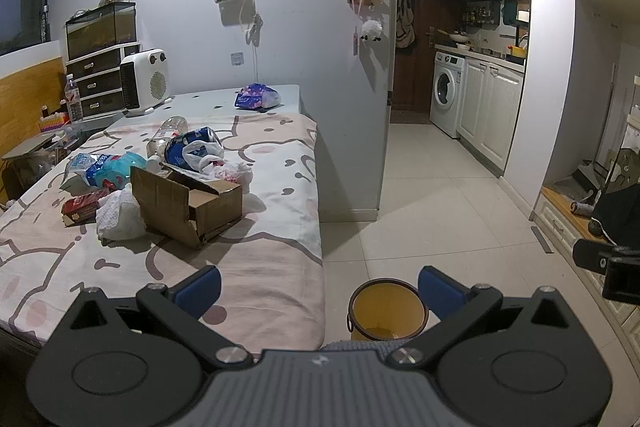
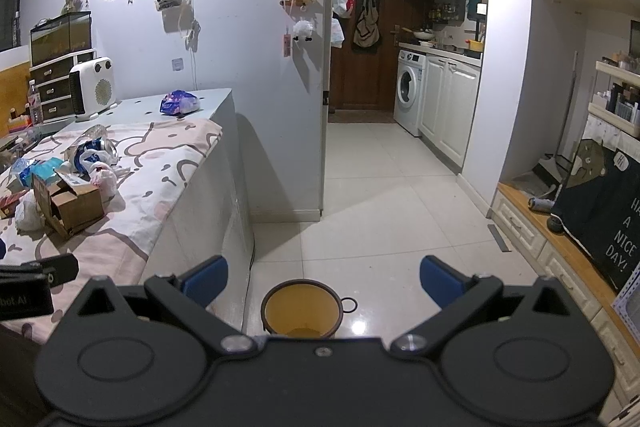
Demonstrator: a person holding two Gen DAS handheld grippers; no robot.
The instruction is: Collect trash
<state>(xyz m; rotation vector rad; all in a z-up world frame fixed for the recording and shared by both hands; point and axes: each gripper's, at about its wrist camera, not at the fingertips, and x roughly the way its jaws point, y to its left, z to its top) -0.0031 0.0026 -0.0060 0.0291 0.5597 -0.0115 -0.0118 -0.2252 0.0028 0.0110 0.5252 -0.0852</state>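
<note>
Trash lies in a pile on the pink-clothed table [image 1: 260, 227]: an open cardboard box [image 1: 188, 203], a crumpled white tissue [image 1: 120, 215], a red packet [image 1: 82, 209], blue plastic wrappers [image 1: 108, 167], a blue can [image 1: 192, 143] and a clear bottle [image 1: 170, 129]. A yellow bin [image 1: 386, 311] stands on the floor beside the table, below both grippers; it also shows in the right wrist view [image 2: 302, 307]. My left gripper [image 1: 320, 287] is open and empty, over the table's near edge. My right gripper [image 2: 323, 281] is open and empty, above the bin. The pile shows at far left [image 2: 68, 199].
A blue tissue pack [image 1: 258, 97] and a white heater [image 1: 144, 83] sit at the table's far end. A wall corner [image 1: 384, 107] stands right of the table. Tiled floor [image 2: 380, 207] runs to a washing machine [image 2: 408, 91] and kitchen cabinets. A low bench [image 2: 560, 247] is at right.
</note>
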